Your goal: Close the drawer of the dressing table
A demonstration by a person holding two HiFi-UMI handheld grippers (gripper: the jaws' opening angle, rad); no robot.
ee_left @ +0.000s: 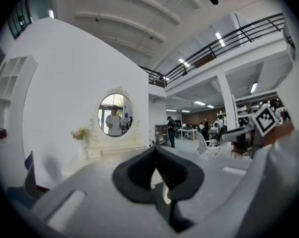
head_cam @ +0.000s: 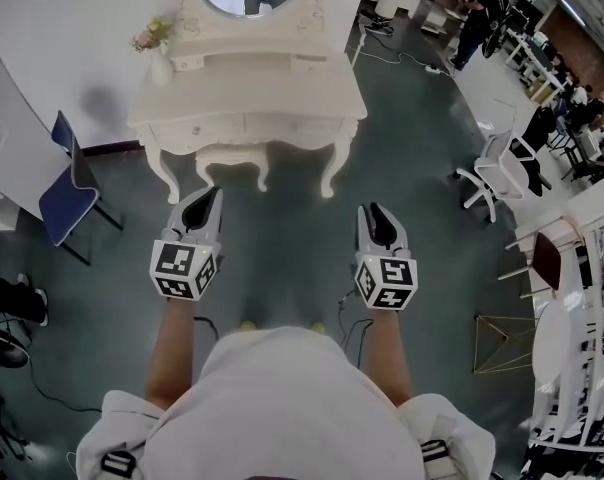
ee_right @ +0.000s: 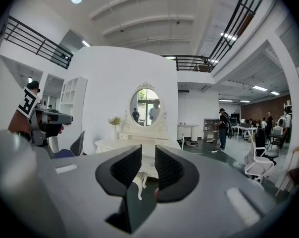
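Well short of the dressing table [head_cam: 282, 93], the left gripper [head_cam: 211, 198] is pinched together and the right gripper [head_cam: 375, 211] narrowly parted, both empty; the drawer [head_cam: 197, 129] looks flush already, so inspect it closer before pushing.

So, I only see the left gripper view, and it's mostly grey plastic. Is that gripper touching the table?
Observer: No. In the head view the left gripper hangs over the floor, short of the table.
Operator: Is anything under the table?
Observer: A stool is tucked between its legs.
Operator: And the other gripper's jaws?
Observer: The right gripper has its jaws a little apart, with nothing between them.
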